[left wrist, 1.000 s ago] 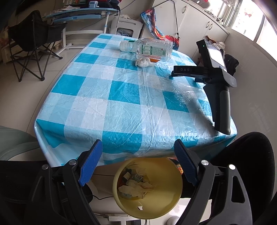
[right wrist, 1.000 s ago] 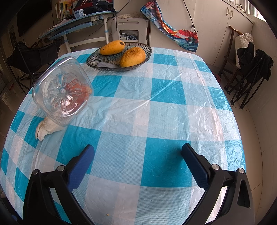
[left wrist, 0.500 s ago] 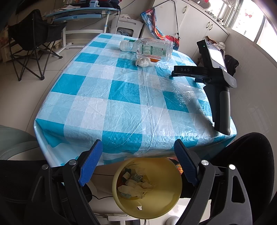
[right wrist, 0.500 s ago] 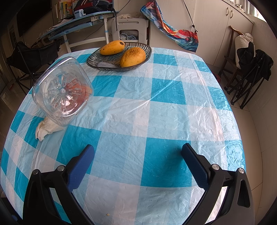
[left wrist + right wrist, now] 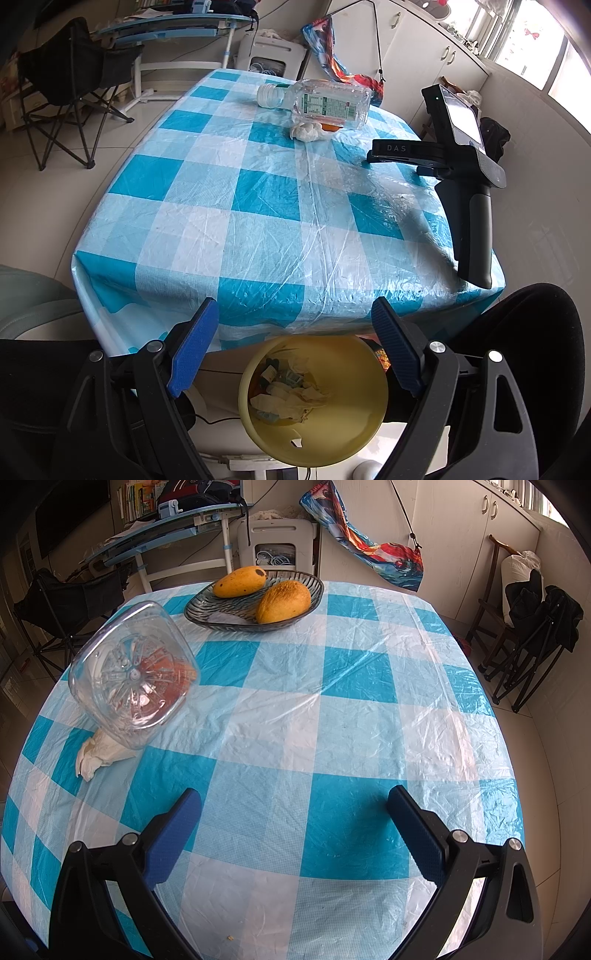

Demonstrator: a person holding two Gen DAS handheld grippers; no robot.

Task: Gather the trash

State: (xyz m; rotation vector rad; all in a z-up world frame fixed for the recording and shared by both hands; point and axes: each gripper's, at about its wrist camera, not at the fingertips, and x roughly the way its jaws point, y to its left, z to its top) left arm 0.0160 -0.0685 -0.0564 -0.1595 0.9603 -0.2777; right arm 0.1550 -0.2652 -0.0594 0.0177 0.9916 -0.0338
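Note:
A clear plastic bottle (image 5: 325,100) lies on its side at the far end of the blue-checked table (image 5: 258,206), with a crumpled white tissue (image 5: 306,132) and something orange beside it. In the right wrist view the bottle (image 5: 135,675) shows its base, left of centre, and the tissue (image 5: 99,755) lies under it. A yellow bin (image 5: 314,398) with paper scraps inside stands on the floor below the table's near edge. My left gripper (image 5: 295,332) is open above the bin, empty. My right gripper (image 5: 295,816) hangs open over the table, empty, and its body (image 5: 458,155) shows at the table's right side.
A dark glass bowl (image 5: 255,605) with two mangoes sits at the table's far side. Black folding chairs (image 5: 70,85) stand on the floor to the left, another chair (image 5: 532,627) to the right. A black chair back (image 5: 535,332) is close by the bin.

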